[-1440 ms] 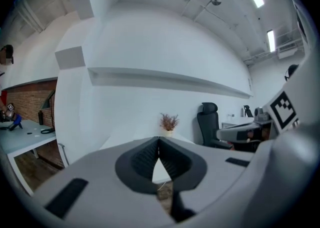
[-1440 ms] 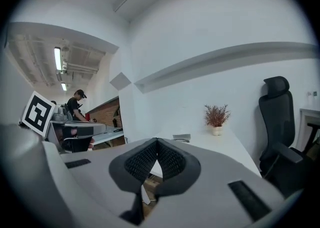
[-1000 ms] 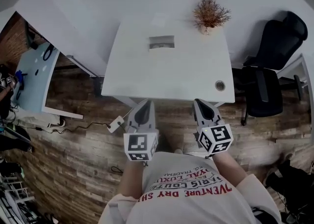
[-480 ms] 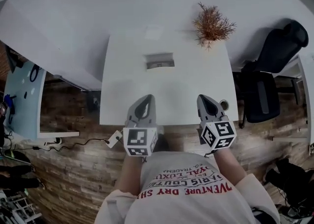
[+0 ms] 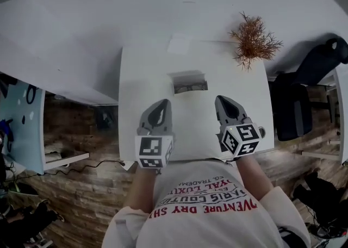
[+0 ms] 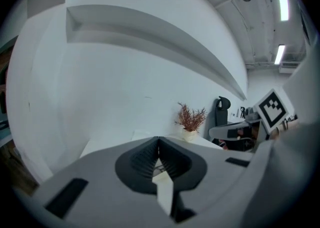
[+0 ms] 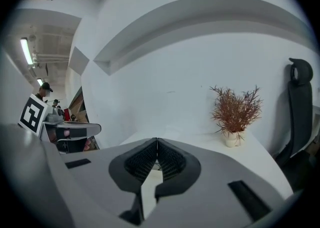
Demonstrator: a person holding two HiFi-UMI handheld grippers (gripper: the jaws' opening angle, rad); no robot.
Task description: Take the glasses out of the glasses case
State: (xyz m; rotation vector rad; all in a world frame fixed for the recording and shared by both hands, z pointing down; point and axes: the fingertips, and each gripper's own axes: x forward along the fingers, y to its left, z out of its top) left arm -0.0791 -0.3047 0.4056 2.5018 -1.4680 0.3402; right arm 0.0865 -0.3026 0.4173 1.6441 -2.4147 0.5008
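The glasses case [image 5: 190,82], a small grey box, lies on the white table [image 5: 141,73], near the middle. It looks closed, and no glasses show. My left gripper [image 5: 162,102] hangs over the table's near part, below and left of the case, its jaws shut and empty. My right gripper [image 5: 221,100] is level with it, below and right of the case, also shut and empty. In the left gripper view the jaws [image 6: 158,139] meet at their tips. The right gripper view shows the same closed tips [image 7: 157,139]. Neither gripper touches the case.
A dried plant in a white pot [image 5: 254,43] [image 7: 236,112] stands at the table's far right corner, and a sheet of paper [image 5: 179,43] lies at the far edge. A black office chair [image 5: 304,94] is to the right, and a light blue table [image 5: 22,127] to the left. The floor is wood.
The table and case have drawn nearer. Both grippers have moved forward from above the floor to above the table's near part. Their jaws stay shut.
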